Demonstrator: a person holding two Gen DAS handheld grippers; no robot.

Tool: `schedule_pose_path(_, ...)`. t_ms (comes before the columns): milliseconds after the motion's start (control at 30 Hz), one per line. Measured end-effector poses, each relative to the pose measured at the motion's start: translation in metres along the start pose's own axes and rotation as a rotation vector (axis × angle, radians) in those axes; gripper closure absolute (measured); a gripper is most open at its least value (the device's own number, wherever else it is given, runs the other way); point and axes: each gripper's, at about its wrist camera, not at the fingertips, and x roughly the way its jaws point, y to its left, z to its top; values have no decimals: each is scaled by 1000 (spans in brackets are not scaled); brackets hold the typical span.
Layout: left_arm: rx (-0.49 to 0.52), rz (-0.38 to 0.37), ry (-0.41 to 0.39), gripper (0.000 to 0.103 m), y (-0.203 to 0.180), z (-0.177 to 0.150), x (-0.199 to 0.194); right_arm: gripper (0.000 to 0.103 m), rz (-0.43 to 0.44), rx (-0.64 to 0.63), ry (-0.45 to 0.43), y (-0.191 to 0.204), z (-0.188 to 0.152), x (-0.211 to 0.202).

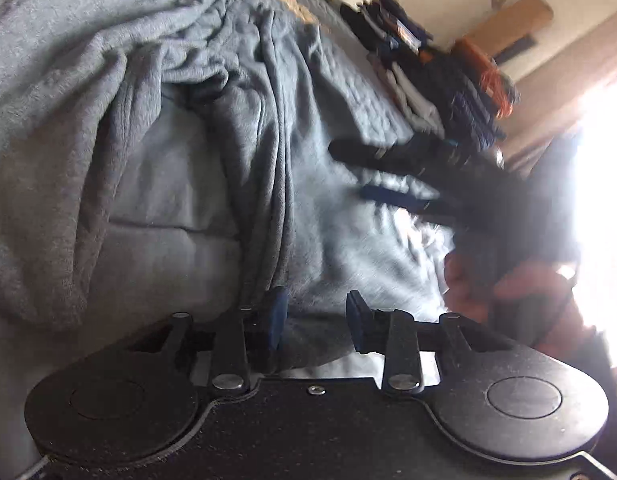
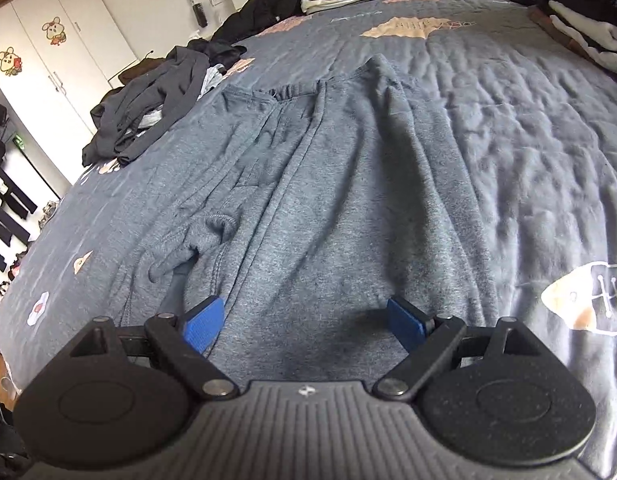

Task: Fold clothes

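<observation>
Left gripper sits half-closed right over bunched fabric, pads not pinching anything. Right gripper is spread wide, nothing grabbed. Both hover over the grey sweatpants, laid out rumpled on the blue-grey quilt.

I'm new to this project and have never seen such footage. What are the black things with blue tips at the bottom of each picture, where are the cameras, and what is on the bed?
Each black thing is a hand-held two-finger gripper; a person carries one in each hand. A wide-angle camera sits on each gripper and looks along its blue fingers. One picture comes from the left gripper, the other from the right gripper.

On the patterned bedspread lie grey sweatpants, spread out but wrinkled. Folded stacks stand at the far edge, and an unfolded dark heap lies to the left.

The right gripper is wide open above the pants. The left one's jaws are narrower, with grey cloth between them; whether they pinch it is unclear.
</observation>
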Motion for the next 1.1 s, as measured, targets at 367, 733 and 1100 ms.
schedule_pose_path(367, -110, 257, -414, 1, 24, 5, -124, 15, 54, 1, -84, 13, 11, -16)
schedule_pose_path(733, -252, 576, -478, 4, 77, 7, -162, 15, 146, -74, -126, 47, 16, -23)
schedule_pose_path(1100, -128, 572, -505, 37, 65, -1, -166, 16, 383, -223, -48, 116, -7, -2)
